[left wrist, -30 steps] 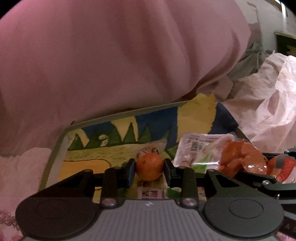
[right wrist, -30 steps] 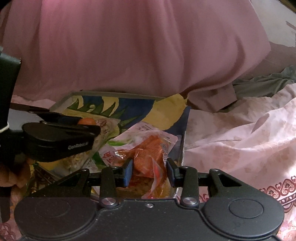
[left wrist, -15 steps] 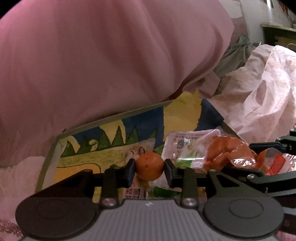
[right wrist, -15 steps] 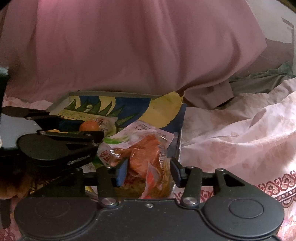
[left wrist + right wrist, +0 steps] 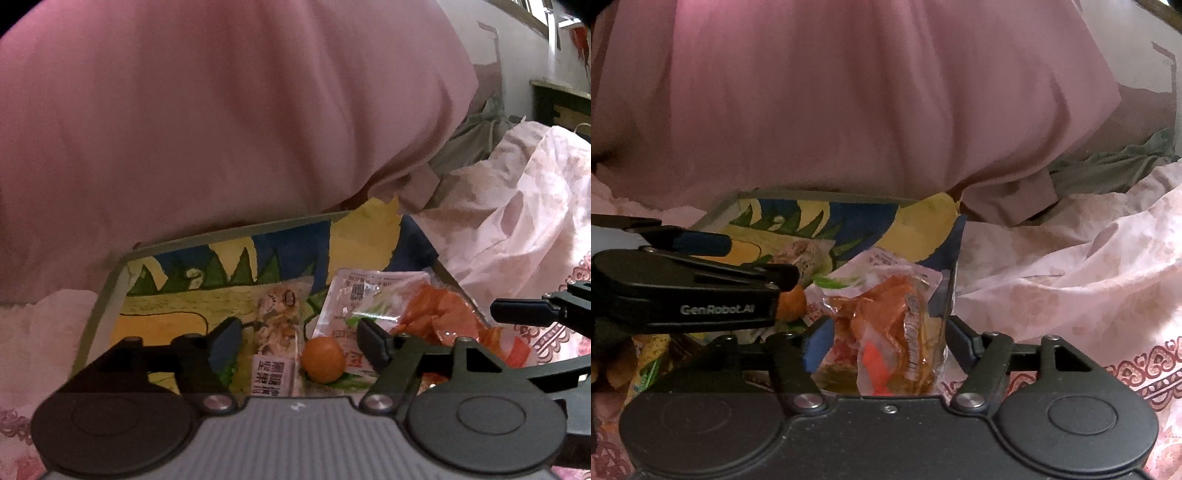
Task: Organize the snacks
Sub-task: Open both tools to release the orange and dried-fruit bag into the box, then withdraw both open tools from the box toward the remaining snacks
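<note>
Your left gripper point(image 5: 299, 341) has a grey ribbed housing with a small white mark, two round black discs, silver screws and black linkage arms ending in blue-padded fingers point(image 5: 225, 343). Your right gripper point(image 5: 886, 343) is all black, built alike, with blue pads. White "GenRobot.AI" lettering runs along the left one's side.

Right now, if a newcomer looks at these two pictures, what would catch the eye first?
First, the small orange lying loose in the tray between the fingers of the open left gripper. Next, the clear packet of orange snacks at the tray's right end, between the fingers of the open right gripper. Behind the tray, a big pink pillow fills the upper half of both views.
</note>
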### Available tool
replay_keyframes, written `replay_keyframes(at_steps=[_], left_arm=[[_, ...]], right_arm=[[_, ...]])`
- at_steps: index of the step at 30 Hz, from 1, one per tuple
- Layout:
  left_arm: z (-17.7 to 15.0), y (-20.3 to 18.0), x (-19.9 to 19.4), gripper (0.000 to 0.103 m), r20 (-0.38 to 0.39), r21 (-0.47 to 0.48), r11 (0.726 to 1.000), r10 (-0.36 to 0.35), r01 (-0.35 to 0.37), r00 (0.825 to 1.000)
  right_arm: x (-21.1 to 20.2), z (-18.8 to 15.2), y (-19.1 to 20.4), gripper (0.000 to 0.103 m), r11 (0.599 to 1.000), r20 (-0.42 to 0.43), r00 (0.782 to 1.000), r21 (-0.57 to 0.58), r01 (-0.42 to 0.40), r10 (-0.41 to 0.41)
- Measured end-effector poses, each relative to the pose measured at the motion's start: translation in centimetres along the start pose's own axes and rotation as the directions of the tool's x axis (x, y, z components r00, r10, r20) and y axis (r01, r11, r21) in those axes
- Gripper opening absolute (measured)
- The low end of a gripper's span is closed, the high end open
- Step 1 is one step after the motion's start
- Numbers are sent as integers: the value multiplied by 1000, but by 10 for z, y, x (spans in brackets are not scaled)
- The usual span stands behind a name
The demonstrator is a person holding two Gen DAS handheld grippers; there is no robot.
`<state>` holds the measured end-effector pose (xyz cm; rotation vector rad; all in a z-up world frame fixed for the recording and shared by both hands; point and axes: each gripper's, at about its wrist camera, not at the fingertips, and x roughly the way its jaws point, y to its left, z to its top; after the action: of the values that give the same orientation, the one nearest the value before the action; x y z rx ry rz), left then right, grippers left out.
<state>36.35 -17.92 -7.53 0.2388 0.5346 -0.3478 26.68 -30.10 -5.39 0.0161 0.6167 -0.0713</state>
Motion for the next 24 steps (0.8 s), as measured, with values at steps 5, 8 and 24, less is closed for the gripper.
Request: replay_keyframes(at_steps=[5, 8, 24], left_arm=[[5, 6, -23, 85, 21, -47, 999, 19, -18, 1000], [6, 12, -41, 89, 48, -85, 996, 22, -18, 999], [-7, 26, -166, 103, 193, -183, 978, 136, -101, 972]], right_arm=[[-19, 3, -7, 83, 999, 35, 999, 45, 3, -4], [-35, 6, -10, 88, 997, 66, 998, 71, 4, -9], [-147, 15, -1, 102, 988, 228, 970, 148, 49, -82]])
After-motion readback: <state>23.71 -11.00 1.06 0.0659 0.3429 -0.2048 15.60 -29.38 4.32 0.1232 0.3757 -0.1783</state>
